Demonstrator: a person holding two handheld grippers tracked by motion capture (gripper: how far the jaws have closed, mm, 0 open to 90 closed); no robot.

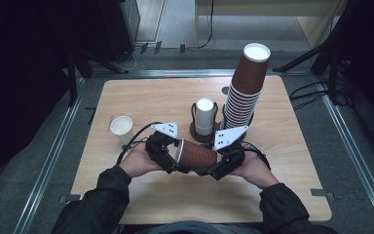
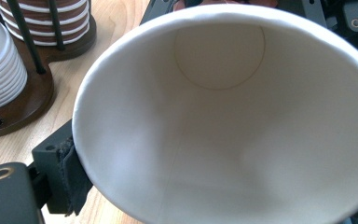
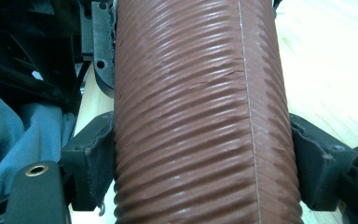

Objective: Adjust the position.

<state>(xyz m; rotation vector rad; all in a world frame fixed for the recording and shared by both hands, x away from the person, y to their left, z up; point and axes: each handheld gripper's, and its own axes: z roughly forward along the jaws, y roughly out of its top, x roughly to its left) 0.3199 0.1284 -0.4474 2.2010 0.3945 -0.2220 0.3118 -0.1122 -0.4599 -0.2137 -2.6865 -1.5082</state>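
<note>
Cup, brown ribbed paper, white-lined [image 1: 197, 154]: held sideways above the wooden table [image 1: 282, 146], between both hands. Right gripper [image 3: 200, 172] clamps its corrugated wall; left gripper [image 1: 168, 155] at the rim, contact unclear. Judged light, crushable, grippy; best held mid-wall, gently.

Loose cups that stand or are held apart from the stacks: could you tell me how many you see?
2. A white cup stands upright at the table's left; a brown ribbed cup lies sideways, held between the two grippers. The stacks could hide others.

Both grippers [image 1: 168, 153] [image 1: 224, 163] hold brown cup [image 1: 197, 154] sideways
</note>
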